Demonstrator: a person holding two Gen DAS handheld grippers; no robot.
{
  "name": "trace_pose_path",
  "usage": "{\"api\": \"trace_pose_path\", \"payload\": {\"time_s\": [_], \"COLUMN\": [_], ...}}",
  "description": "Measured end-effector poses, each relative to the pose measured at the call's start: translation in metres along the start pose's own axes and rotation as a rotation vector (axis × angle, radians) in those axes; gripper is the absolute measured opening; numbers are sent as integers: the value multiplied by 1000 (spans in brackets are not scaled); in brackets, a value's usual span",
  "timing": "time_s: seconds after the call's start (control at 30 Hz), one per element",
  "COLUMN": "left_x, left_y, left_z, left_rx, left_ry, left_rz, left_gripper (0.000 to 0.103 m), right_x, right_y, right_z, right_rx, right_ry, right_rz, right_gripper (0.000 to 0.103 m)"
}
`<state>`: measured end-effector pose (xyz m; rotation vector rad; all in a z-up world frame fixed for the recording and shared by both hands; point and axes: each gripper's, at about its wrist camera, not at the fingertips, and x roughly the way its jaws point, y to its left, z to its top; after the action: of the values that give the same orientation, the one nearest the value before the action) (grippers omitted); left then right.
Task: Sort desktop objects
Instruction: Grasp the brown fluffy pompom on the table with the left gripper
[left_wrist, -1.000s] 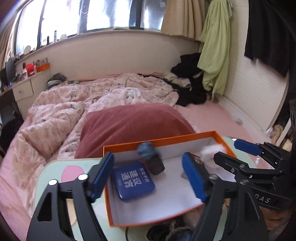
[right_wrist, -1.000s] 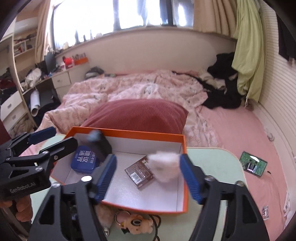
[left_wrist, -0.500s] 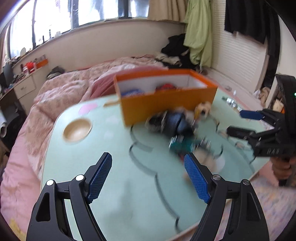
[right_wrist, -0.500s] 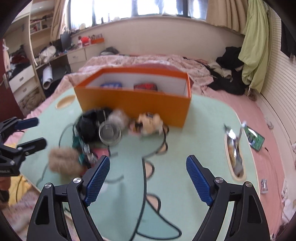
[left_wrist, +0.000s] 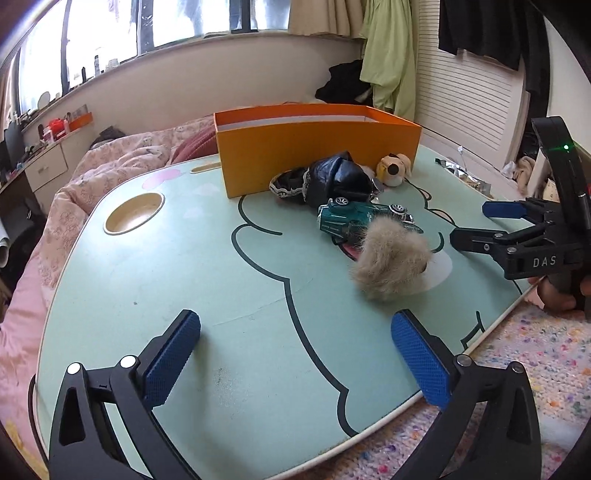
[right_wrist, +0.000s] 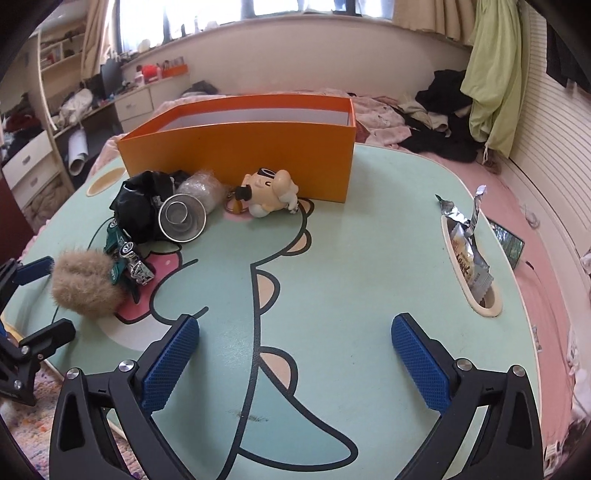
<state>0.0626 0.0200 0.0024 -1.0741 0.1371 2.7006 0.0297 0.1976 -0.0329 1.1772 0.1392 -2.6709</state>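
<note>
The left tool (left_wrist: 295, 354) hung over the counter's (left_wrist: 184, 280) near edge, its jaws opening with nothing between them. Ahead lay a tan fur pompom (left_wrist: 391, 262) touching a green toy car (left_wrist: 354, 219), then a crumpled black bag (left_wrist: 332, 179) and a cream plush keychain (right_wrist: 271, 192) against the orange box (right_wrist: 240, 155) at the far edge. The right tool (right_wrist: 295, 354) was likewise opening, empty, over bare counter.

The orange box (right_wrist: 240, 144) stands at the far side of the table (right_wrist: 369, 258). Just in front of the box lie a cream dog toy (right_wrist: 271, 192), a metal strainer (right_wrist: 182, 218) and a black bundle (right_wrist: 138, 206). Nearer than these lie a green toy car (right_wrist: 123, 258) and a furry ball (right_wrist: 85, 284). The right gripper (right_wrist: 295, 354) is opening its jaws over bare table, with nothing between them.
</note>
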Motion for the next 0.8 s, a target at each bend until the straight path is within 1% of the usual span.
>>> {"api": "trace_pose_path", "payload": {"time_s": [0.6,0.7,0.8], "left_x": [-3,-3,-6], "left_y": [1,-1,-4], "left_z": [-5,-4,-4], "left_rx": [1,2,10], "left_ry": [-3,-3,-13], "left_rz": [0,7,33], "left_gripper": [103,103,103], "right_x": [-1,-2,-2], "right_y": [1,1,1], "right_z": [-1,-2,-2], "right_rx": [-8,-9,-9], "right_ry": [-2,-6,-7], "right_rz": [6,10,10], "right_gripper": [103,103,103]}}
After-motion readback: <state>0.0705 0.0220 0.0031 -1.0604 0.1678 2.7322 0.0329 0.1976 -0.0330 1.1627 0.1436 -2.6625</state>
